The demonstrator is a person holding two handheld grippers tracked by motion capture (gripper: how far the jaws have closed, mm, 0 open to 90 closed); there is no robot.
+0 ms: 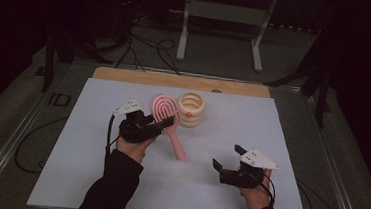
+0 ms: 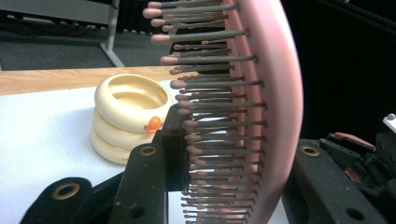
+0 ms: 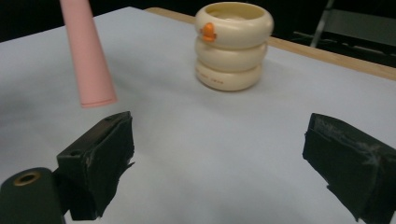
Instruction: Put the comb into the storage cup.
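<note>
We see the left gripper [image 1: 164, 124] clamped on the pink plastic hairbrush [image 1: 165, 110] head, lifting its handle clear; the right gripper [image 1: 228, 158], jaws apart, faces the cream ribbed holder [image 1: 191, 109].

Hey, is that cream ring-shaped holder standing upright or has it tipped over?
Upright. The cream holder sits flat on the white table, its open mouth facing up, with the three stacked rings level in both gripper views.
</note>
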